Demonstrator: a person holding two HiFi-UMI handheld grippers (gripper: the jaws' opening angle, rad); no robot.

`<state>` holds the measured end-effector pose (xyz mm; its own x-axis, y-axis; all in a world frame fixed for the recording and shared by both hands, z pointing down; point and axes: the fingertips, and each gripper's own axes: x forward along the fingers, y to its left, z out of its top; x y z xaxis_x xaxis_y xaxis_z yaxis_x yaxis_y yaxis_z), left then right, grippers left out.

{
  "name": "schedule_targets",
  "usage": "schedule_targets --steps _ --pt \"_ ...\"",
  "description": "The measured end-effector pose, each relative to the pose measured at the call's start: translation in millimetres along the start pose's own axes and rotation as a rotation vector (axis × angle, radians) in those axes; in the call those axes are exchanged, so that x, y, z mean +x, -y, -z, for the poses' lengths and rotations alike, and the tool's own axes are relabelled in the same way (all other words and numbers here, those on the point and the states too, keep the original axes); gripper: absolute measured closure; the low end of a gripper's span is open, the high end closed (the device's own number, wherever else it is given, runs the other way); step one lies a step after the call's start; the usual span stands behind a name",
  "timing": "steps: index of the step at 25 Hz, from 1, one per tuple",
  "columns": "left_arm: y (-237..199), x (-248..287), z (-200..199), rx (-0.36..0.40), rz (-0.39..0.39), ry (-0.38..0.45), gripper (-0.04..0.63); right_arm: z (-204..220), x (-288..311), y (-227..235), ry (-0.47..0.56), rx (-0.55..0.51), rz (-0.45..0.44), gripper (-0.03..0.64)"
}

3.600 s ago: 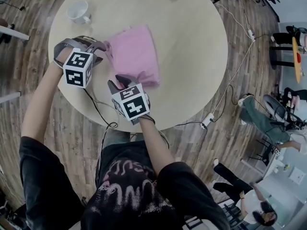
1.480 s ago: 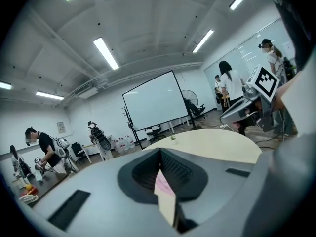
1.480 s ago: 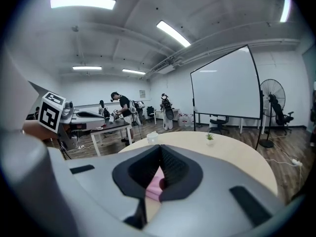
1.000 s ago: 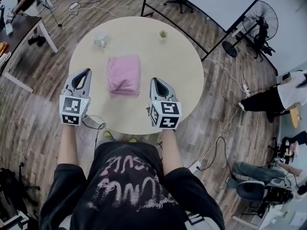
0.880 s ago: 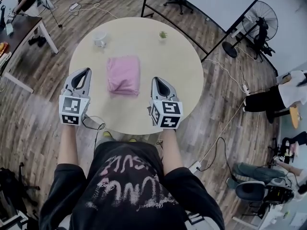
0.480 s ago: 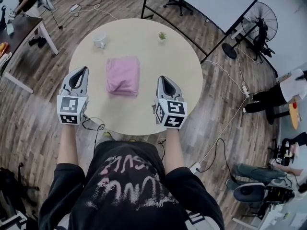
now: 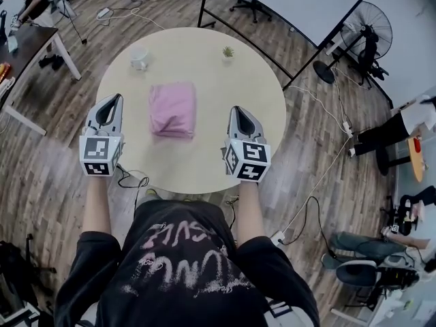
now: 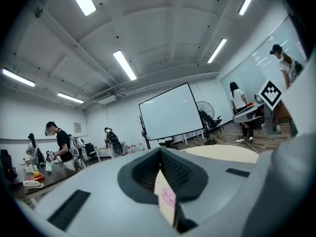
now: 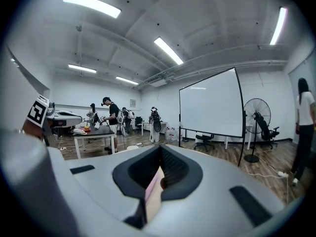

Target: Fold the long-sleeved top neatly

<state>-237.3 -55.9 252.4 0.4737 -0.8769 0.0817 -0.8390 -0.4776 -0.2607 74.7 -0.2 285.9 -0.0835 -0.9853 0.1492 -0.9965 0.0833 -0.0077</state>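
The pink long-sleeved top [image 7: 172, 110] lies folded into a compact rectangle in the middle of the round beige table [image 7: 225, 87]. In the head view my left gripper [image 7: 116, 99] is held level over the table's left edge, well left of the top. Its jaws are shut with nothing in them. My right gripper [image 7: 236, 110] hovers to the right of the top, also apart from it, shut and empty. In the left gripper view the left gripper [image 8: 160, 154] points out across the room, and in the right gripper view the right gripper [image 9: 160, 152] does the same, both with closed jaws.
A white cup [image 7: 139, 58] and a small potted plant [image 7: 227, 52] stand at the table's far side. A cable [image 7: 129, 179] hangs off the near edge. Behind the table are a whiteboard stand [image 7: 225, 12] and a fan [image 7: 373, 27]; a dark desk [image 7: 27, 43] is at the left, and people stand around the room.
Earlier both grippers were down at the pink top; now they are lifted clear on either side of it. Over the last second the right gripper drifted further right.
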Motion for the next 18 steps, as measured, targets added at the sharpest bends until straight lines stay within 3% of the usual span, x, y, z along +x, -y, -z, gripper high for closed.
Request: schedule_targets --steps 18 --pt "-13.7 7.2 3.8 -0.039 -0.028 0.006 0.583 -11.9 11.5 11.4 0.005 -0.018 0.023 0.615"
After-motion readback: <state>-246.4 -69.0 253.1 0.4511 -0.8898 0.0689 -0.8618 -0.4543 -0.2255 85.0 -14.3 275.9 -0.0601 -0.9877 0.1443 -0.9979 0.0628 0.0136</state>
